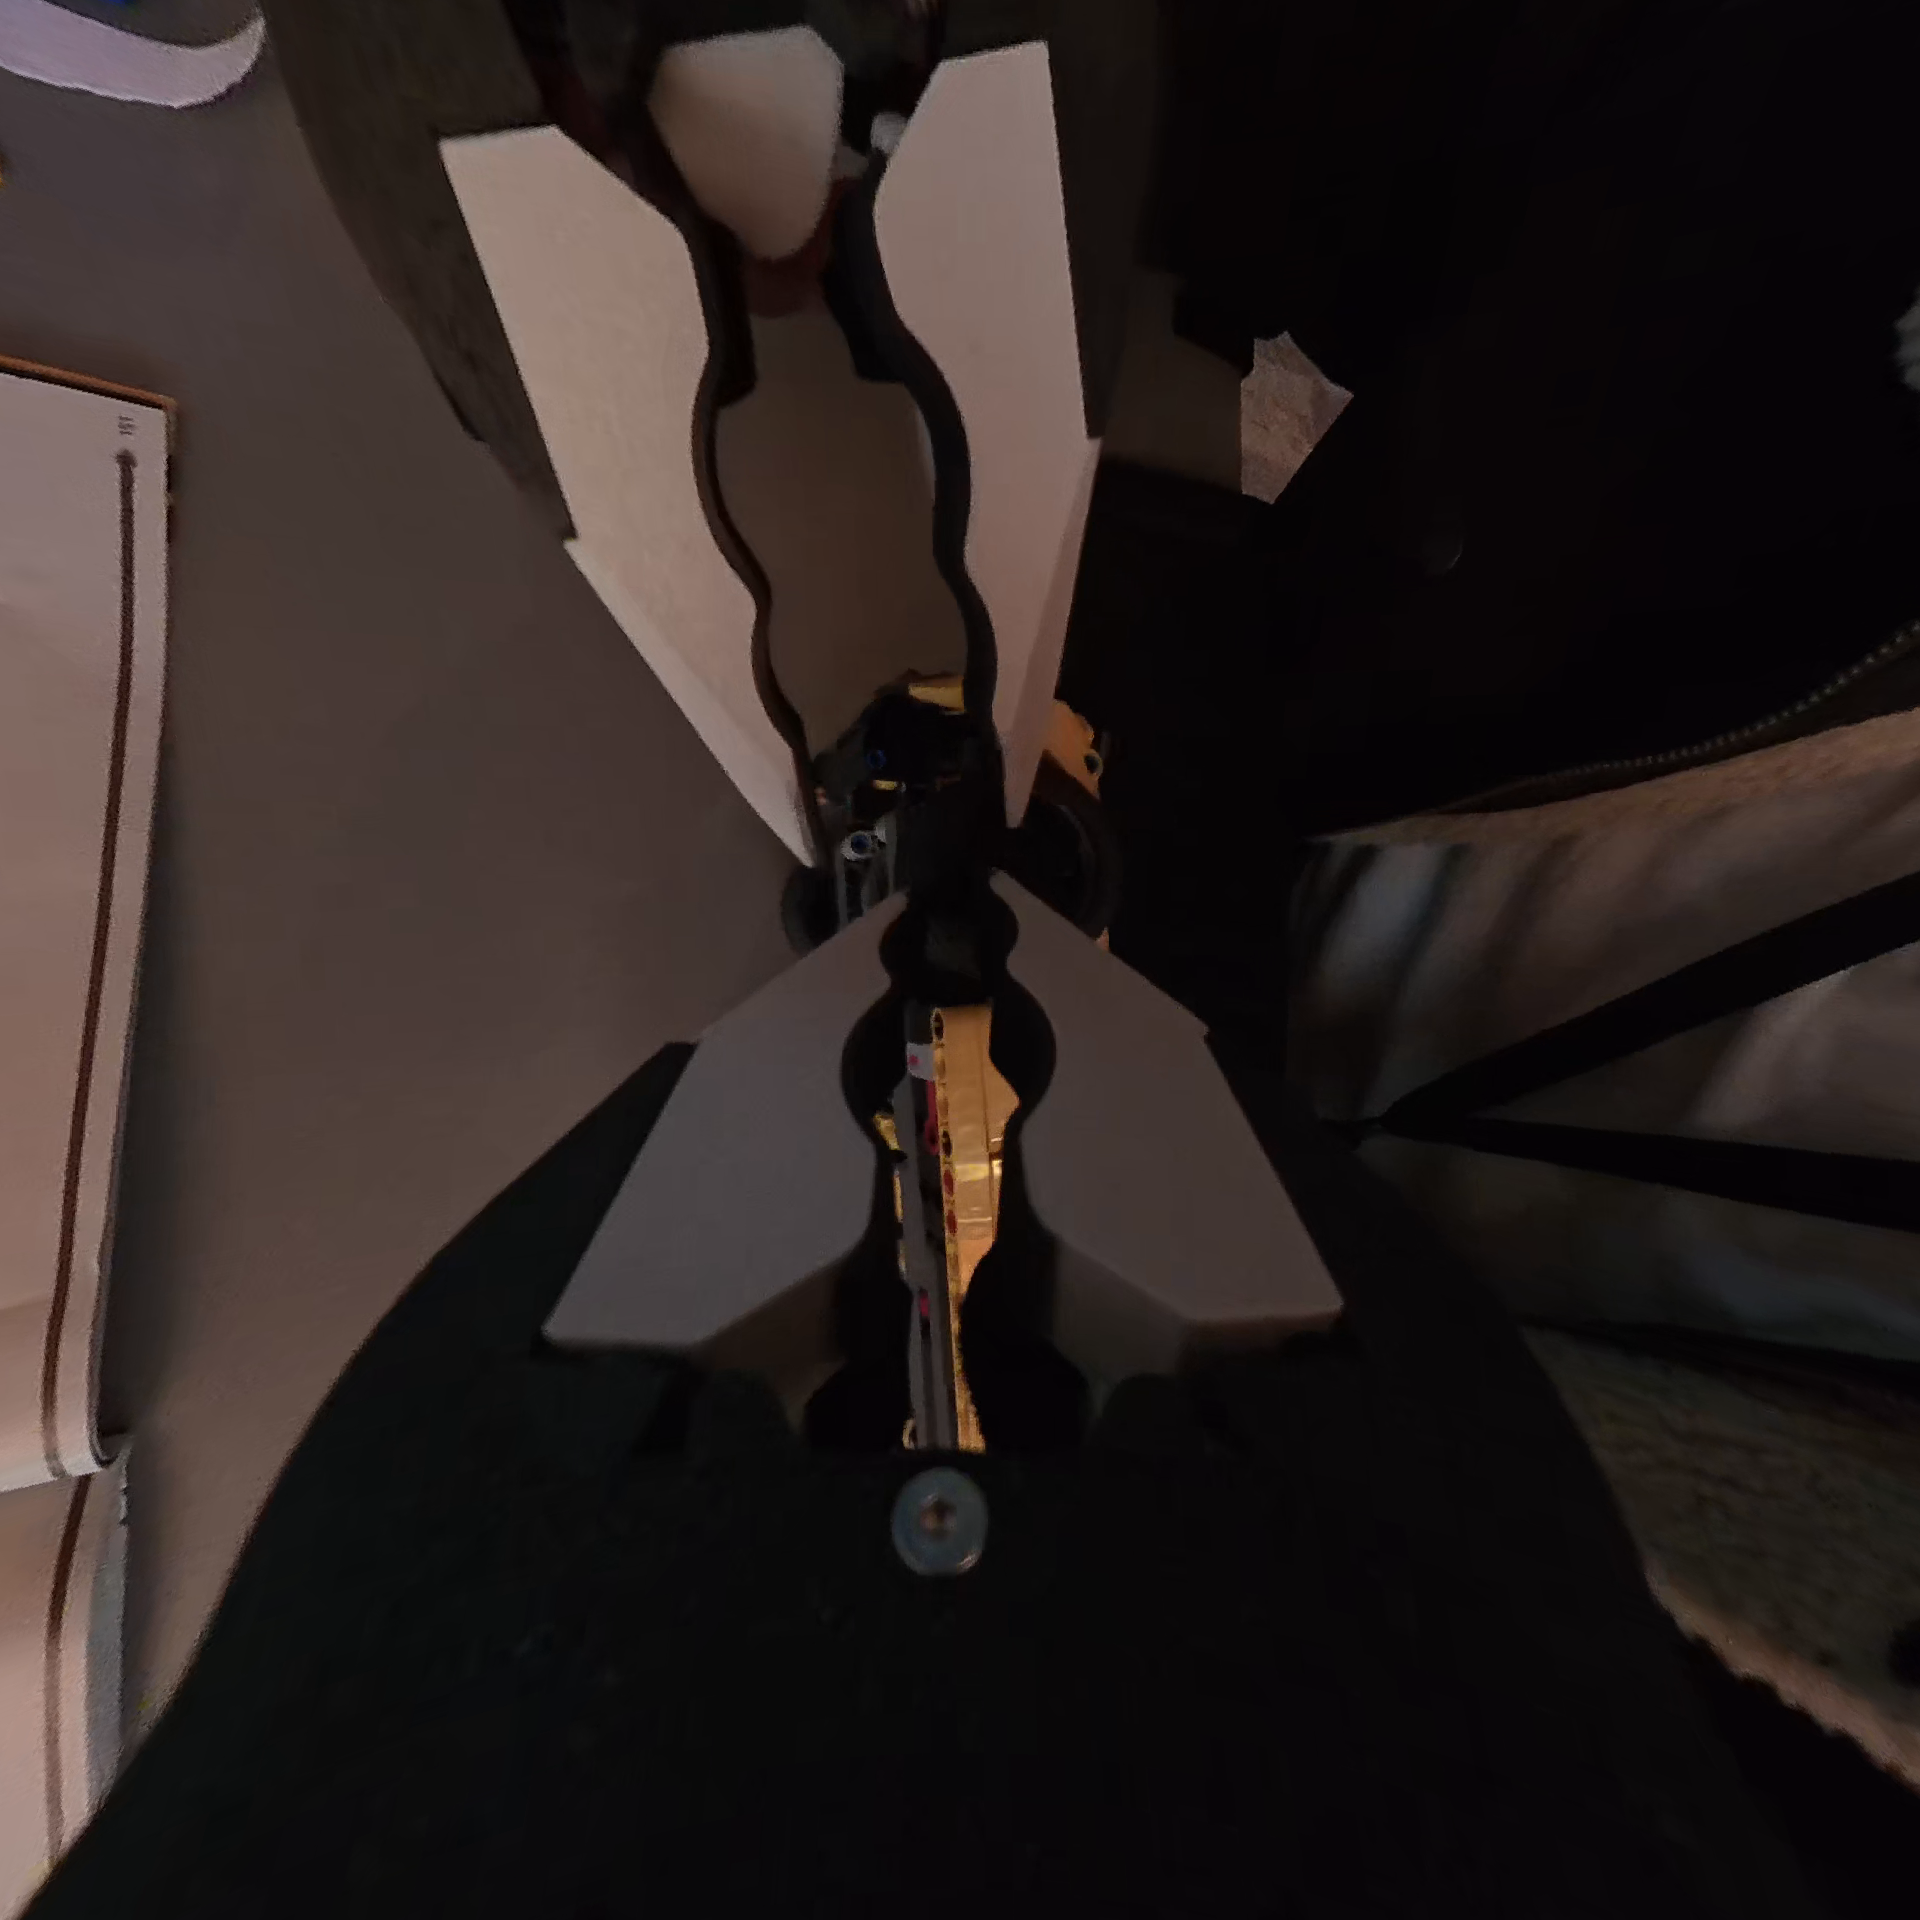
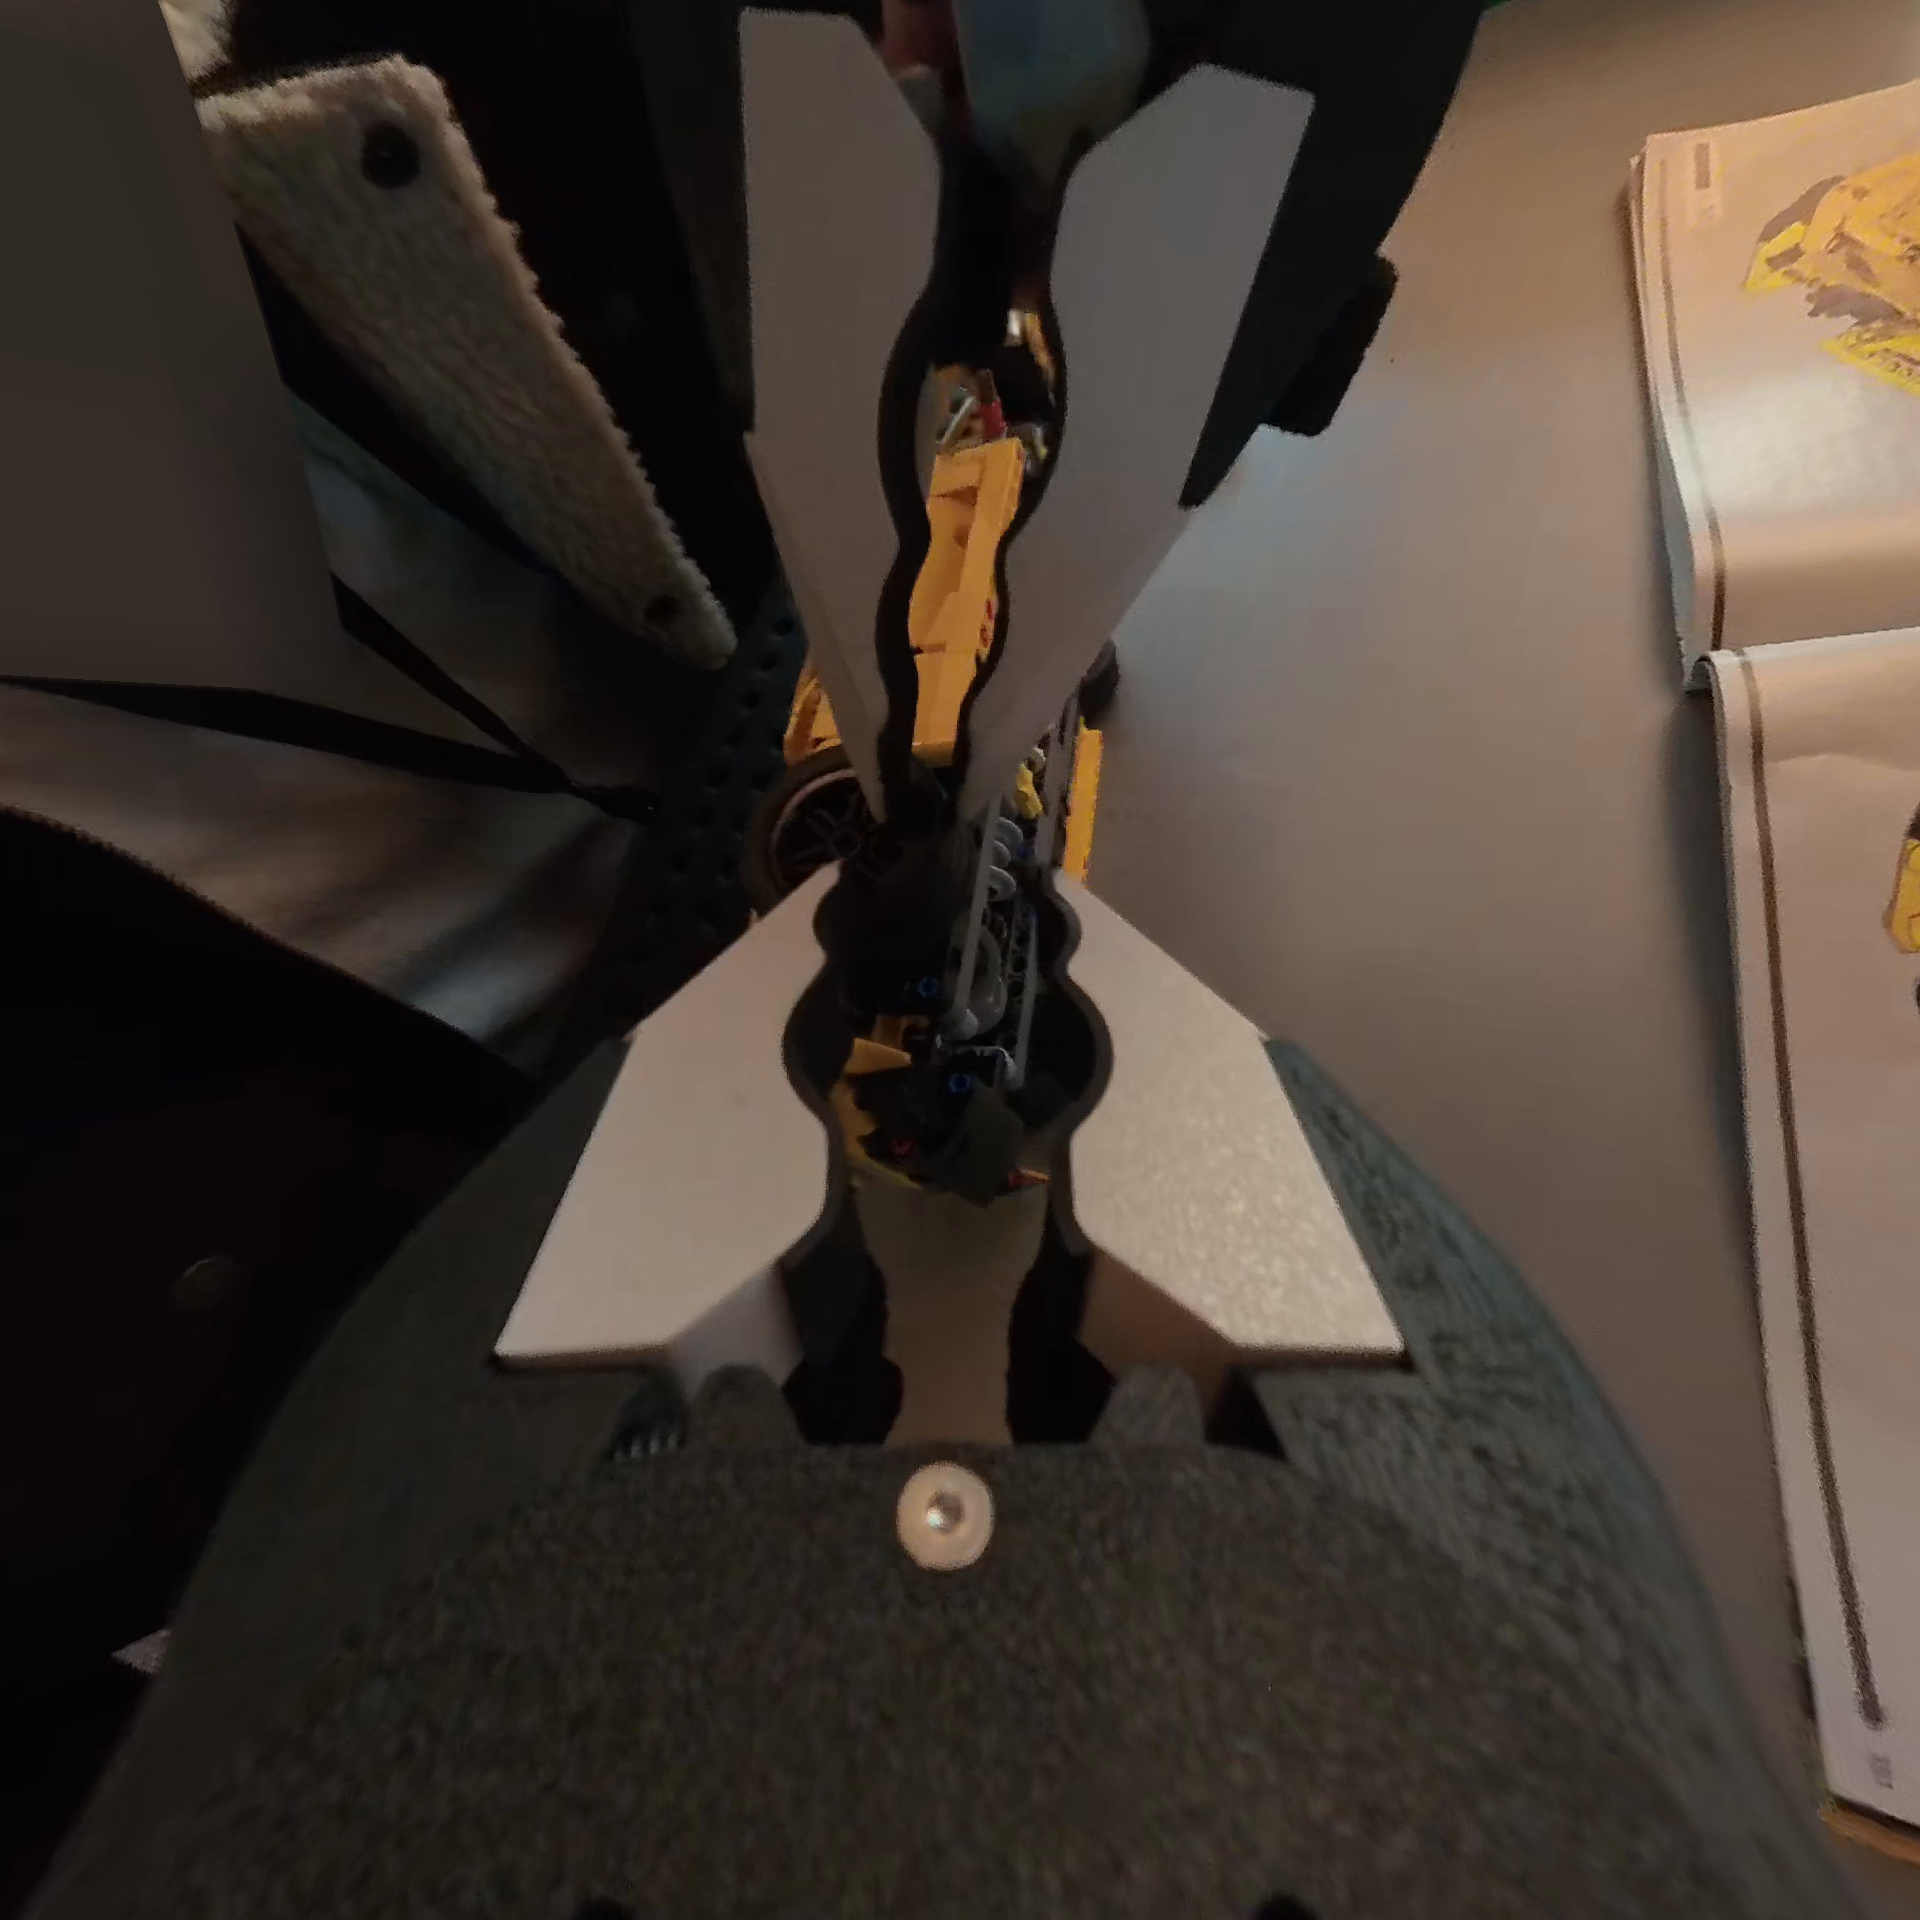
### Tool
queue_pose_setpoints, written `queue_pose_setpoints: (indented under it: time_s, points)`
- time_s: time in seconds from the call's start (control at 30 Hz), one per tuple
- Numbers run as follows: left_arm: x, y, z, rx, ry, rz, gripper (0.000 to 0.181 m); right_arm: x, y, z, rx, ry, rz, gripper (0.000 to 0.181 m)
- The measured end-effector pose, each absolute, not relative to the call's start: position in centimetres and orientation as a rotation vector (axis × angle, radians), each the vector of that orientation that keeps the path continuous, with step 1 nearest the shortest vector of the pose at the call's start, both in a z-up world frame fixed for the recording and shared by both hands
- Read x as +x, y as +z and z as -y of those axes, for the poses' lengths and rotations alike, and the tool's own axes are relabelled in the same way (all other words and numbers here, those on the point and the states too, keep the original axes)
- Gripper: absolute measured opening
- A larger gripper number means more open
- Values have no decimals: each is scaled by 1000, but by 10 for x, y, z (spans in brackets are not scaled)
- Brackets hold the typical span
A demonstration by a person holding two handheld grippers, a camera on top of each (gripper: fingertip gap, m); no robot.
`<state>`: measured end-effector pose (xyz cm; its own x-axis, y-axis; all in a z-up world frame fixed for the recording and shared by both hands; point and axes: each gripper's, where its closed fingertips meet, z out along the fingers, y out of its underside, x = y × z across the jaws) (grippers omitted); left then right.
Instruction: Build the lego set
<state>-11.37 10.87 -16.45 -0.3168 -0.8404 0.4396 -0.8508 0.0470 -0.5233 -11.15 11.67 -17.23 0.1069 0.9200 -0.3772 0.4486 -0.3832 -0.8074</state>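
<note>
- Yellow and black lego car (image 2: 961, 582), part built, gripped from both ends above the grey table (image 2: 1403, 831)
- Left gripper (image 1: 948, 914) clamped on the car's yellow body, which runs back between its own fingers
- Right gripper (image 2: 940, 883) clamped on the opposite end, by the grey springs (image 2: 992, 935)
- Black wheel (image 2: 805, 831) just left of the right gripper's tips
- Instruction booklets (image 2: 1818, 831) flat on the table, well to its right

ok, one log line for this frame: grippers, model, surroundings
left gripper: shut on lego car | right gripper: shut on lego car, opposite end | instruction booklet: open on table
</note>
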Motion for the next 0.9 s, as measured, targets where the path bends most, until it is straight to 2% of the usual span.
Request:
queue_pose_setpoints:
  time_s: [0.1, 0.23, 0.53, 0.73, 0.9]
  points:
    - [-113, -165, -111, 1865, 1167, 2292, 8, -111, -172, -119, -1896, 1174, 1331, 29]
    - [-113, -165, -108, 1933, 1203, 2341, 8, -116, -159, -112, -1854, 1236, 1320, 40]
    - [-112, -166, -101, 2033, 1272, 2297, 8, -126, -162, -102, -1829, 1007, 1437, 52]
    - [-114, -166, -102, 2058, 1268, 2319, 8, -123, -160, -98, -1839, 810, 1374, 51]
    - [-114, -165, -104, 2073, 1262, 2319, 8, -127, -162, -98, -1826, 835, 1315, 40]
